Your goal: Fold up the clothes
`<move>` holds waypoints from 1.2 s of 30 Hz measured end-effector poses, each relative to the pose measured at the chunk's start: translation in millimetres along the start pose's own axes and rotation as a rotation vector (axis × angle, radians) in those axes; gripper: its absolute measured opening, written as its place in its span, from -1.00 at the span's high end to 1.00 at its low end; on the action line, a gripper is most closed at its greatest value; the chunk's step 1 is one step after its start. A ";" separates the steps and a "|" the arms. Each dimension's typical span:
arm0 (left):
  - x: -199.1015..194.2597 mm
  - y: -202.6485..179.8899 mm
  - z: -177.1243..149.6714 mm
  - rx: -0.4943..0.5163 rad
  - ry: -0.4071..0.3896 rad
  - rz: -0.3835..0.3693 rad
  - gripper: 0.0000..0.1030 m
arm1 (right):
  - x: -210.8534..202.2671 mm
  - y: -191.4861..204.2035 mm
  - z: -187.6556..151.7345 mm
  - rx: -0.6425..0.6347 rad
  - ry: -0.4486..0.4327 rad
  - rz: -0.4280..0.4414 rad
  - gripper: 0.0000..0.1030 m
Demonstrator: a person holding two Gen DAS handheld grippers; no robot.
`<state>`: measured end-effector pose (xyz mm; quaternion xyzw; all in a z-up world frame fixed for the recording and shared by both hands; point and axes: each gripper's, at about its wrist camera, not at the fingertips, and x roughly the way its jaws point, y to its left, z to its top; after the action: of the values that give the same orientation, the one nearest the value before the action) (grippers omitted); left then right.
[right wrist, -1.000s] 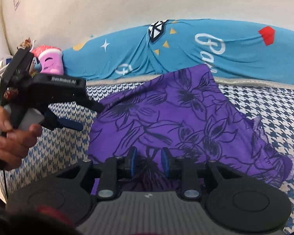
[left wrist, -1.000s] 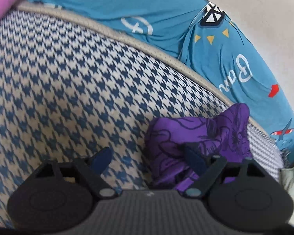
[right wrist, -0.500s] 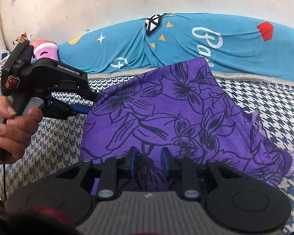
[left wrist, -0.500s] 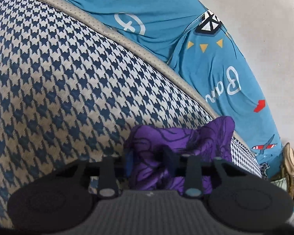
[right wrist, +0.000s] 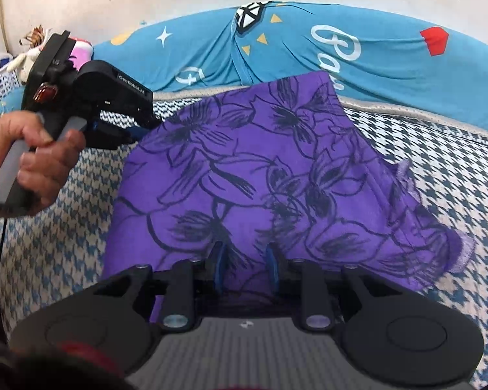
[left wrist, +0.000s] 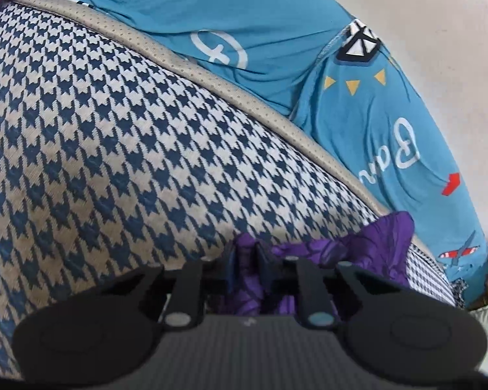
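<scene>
Garment: a purple cloth (right wrist: 260,175) with dark flower outlines lay spread on the bed (right wrist: 439,169), its far edge reaching the beige piping at the mattress border; its right side was rumpled and frayed.
Left claw: the left claw (left wrist: 248,261) was closed tight on a bunched corner of the purple cloth (left wrist: 328,250), the fabric pinched between its pads; in the right wrist view the left claw (right wrist: 136,130) met the cloth at its far left corner.
Right claw: the right claw (right wrist: 245,266) stood narrowly apart at the near edge of the cloth, the fabric running between the blue pads (right wrist: 218,261); whether they pressed on it I could not tell.
Hand: a hand (right wrist: 39,162) was wrapped around the grey handle of the left tool.
Bed cover: blue and white houndstooth weave (left wrist: 130,149).
Behind the bed: a turquoise printed sheet (right wrist: 358,45) lay humped along the pale wall.
Far left: a white perforated basket (right wrist: 0,86) and a pink soft toy (right wrist: 81,50).
</scene>
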<state>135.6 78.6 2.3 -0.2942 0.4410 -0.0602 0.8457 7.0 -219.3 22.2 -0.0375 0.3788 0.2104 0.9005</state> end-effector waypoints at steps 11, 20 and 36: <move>-7.2 21.8 13.7 -0.041 -0.008 0.043 0.81 | -6.8 -4.6 -1.6 0.022 0.025 -0.024 0.50; -34.9 3.8 11.3 -0.002 -0.017 -0.088 0.21 | -4.9 -3.9 -1.9 0.024 0.023 -0.023 0.46; -17.5 -20.7 -4.9 0.077 0.036 -0.058 0.18 | -4.9 -6.7 -0.6 0.043 0.022 -0.016 0.45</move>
<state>124.4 65.8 24.0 -0.2729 0.4450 -0.1069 0.8462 6.3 -227.3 24.6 -0.0237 0.3926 0.1947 0.8986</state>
